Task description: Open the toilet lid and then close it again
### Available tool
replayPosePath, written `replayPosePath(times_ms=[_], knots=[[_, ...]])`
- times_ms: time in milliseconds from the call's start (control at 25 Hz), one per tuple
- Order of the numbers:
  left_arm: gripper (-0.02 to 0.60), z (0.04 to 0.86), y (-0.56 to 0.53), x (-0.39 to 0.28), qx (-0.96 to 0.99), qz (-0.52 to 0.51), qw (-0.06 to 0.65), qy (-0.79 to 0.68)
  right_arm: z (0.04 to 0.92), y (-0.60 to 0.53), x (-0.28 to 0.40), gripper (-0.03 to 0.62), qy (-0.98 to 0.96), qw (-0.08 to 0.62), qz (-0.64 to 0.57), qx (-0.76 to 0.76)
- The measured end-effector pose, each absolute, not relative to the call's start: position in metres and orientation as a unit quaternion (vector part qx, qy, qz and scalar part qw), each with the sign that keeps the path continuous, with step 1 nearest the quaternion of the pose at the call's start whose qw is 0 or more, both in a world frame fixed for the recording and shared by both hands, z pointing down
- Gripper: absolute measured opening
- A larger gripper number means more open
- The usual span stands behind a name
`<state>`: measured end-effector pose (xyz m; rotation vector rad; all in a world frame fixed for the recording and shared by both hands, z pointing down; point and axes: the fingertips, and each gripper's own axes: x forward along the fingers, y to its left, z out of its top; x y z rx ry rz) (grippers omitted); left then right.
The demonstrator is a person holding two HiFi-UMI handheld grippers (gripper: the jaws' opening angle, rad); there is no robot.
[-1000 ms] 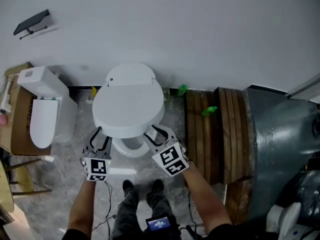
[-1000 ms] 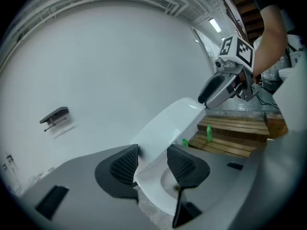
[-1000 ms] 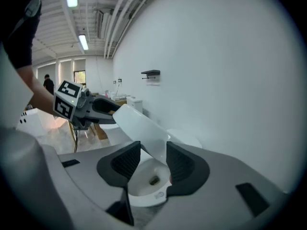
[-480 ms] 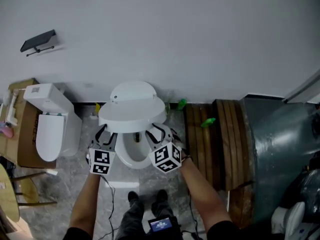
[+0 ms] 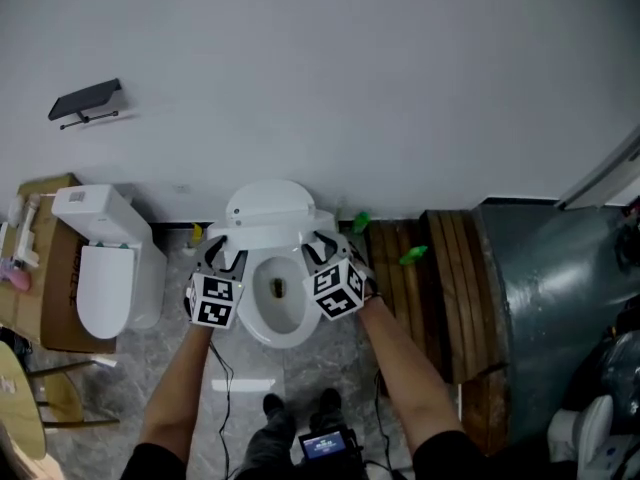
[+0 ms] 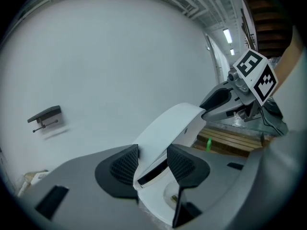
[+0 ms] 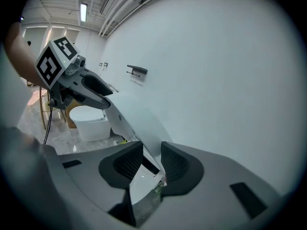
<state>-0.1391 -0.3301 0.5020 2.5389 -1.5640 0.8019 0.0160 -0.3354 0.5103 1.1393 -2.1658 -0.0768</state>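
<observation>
We hold 1 toilet lid [image 6: 168, 128], raised. Left gripper [image 5: 226, 254] jaws pinch 1 edge; right gripper [image 5: 322, 246] jaws, just closing, pinch the other.

Lid [image 5: 268, 211] is tipped up close to the wall [image 5: 350, 88], so there's little room behind it. Bowl [image 5: 278, 303] lies open, with clear air straight above. On the left, a strip of bare floor [image 5: 175, 273] runs between the bowl and a 2nd toilet [image 5: 105, 268], and it's passable. The right is tighter: 2 green bottles [image 5: 361, 223] near the base, then planks [image 5: 420, 298] and a big grey drum [image 5: 550, 298] walling it off. A shelf [image 5: 88, 101] juts from the wall, well off left.
</observation>
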Motion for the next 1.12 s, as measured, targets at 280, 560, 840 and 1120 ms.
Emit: replayPosePath(times_ms=[280, 560, 840, 1120], knots=[[0.189, 0.490, -0.355, -0.140, 0.832, 0.290, 0.021, -0.473, 0.498, -0.358, 0.015, 0.124, -0.821, 0.334, 0.016, 0.464], [0.183, 0.483, -0.372, -0.143, 0.831, 0.298, 0.027, -0.469, 0.491, -0.377, 0.012, 0.124, -0.823, 0.314, 0.046, 0.470], [0.168, 0.464, -0.406, -0.145, 0.819, 0.289, 0.027, -0.495, 0.470, -0.412, 0.011, 0.124, -0.846, 0.287, 0.023, 0.449], [0.143, 0.447, -0.454, -0.152, 0.807, 0.274, 0.010, -0.524, 0.452, -0.460, 0.009, 0.115, -0.866, 0.268, 0.006, 0.422]])
